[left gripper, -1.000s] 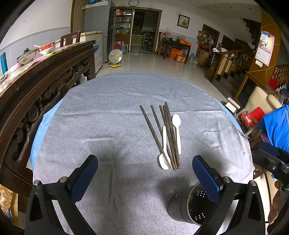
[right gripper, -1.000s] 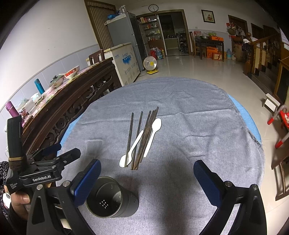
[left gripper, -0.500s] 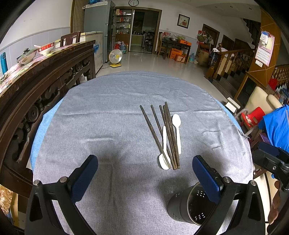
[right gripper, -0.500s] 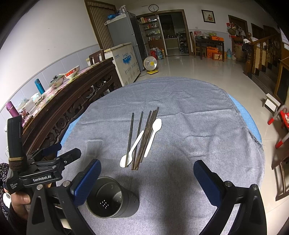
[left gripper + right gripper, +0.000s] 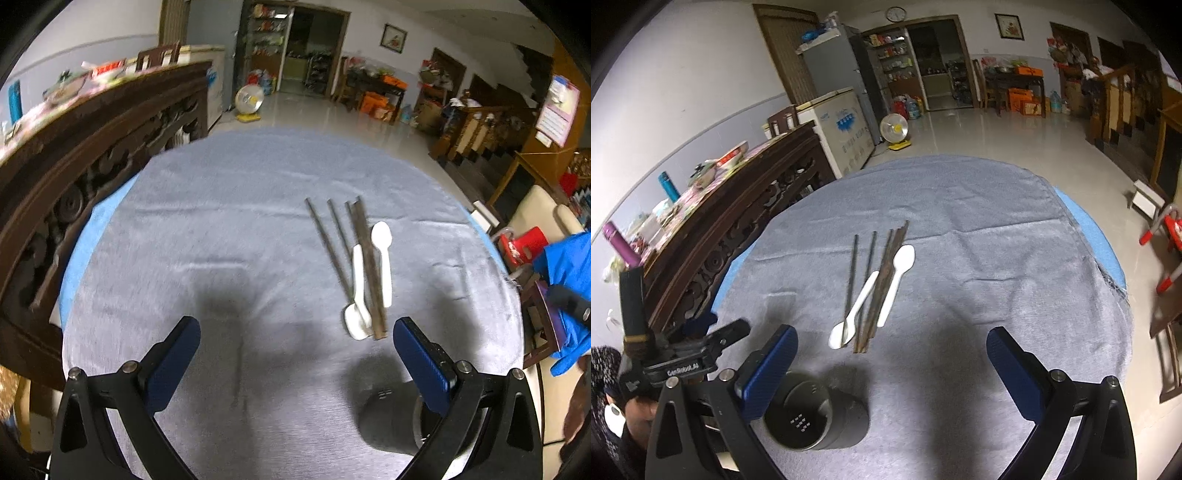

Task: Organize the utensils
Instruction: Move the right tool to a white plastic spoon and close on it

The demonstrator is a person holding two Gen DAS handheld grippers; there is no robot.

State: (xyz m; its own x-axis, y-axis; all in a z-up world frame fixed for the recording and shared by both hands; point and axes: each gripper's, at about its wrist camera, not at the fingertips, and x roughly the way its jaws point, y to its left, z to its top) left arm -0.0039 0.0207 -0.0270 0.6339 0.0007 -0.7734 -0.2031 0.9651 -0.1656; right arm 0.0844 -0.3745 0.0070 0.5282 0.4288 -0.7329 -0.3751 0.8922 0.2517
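Several dark chopsticks (image 5: 364,258) (image 5: 882,284) and two white spoons (image 5: 382,254) (image 5: 895,280) lie side by side on the grey cloth (image 5: 229,258) (image 5: 979,266). A black perforated utensil holder (image 5: 812,415) (image 5: 391,421) stands near the cloth's front edge, partly hidden behind the left gripper's right finger. My left gripper (image 5: 295,360) hovers open over the cloth, just short of the utensils, nothing between its fingers. My right gripper (image 5: 892,363) is open too, to the right of the holder. From the right wrist view the left gripper's body shows at the far left, held by a hand.
A carved dark wooden sideboard (image 5: 74,155) (image 5: 731,221) with dishes and bottles runs along the cloth's left side. A blue garment (image 5: 569,273) and a red stool (image 5: 524,243) sit beyond the right edge. Tiled floor and a small fan (image 5: 895,131) lie behind the table.
Both grippers have moved forward and lower toward the utensils, which now look larger and closer; the left wrist view is motion-blurred. Both grippers stay open.
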